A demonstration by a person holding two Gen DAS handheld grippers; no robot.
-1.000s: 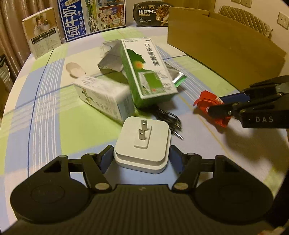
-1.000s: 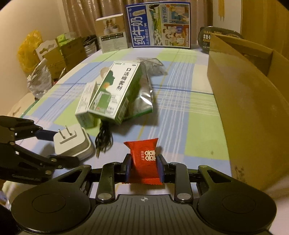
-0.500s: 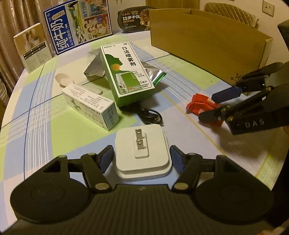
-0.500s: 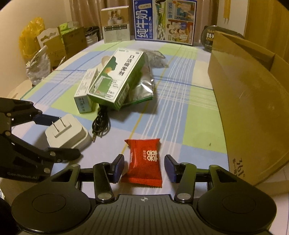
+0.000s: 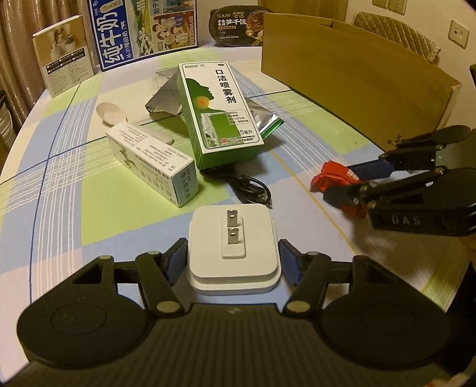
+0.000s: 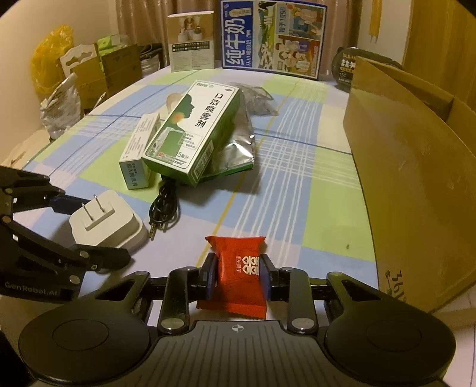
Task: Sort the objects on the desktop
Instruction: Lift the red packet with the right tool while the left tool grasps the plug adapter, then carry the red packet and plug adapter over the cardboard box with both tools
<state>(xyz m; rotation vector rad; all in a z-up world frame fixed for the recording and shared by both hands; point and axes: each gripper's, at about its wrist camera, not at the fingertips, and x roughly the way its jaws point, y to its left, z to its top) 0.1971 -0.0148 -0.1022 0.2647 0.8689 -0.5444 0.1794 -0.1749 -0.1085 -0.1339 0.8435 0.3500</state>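
A white plug charger (image 5: 233, 244) lies prongs up on the checked tablecloth, also seen as the charger (image 6: 104, 220) from the right. My left gripper (image 5: 233, 257) straddles it with the jaws closing, and both blue pads touch its sides. A red candy packet (image 6: 238, 253) sits between the pads of my right gripper (image 6: 238, 275), whose jaws are closing tight on it. From the left wrist view the right gripper (image 5: 339, 183) reaches in at the right edge with the red packet (image 5: 328, 177) in its tips.
Beyond the charger lie a coiled black cable (image 5: 247, 187), a white carton (image 5: 151, 160), a green spray box (image 5: 217, 113) on a foil pouch (image 5: 163, 99) and a pale spoon (image 5: 110, 111). An open cardboard box (image 5: 357, 83) stands at right. Printed boxes (image 5: 142, 26) line the far edge.
The right gripper let the red packet go half a second ago, then shut on it again. The left pads have drawn in against the charger. Neither hand shifted much.
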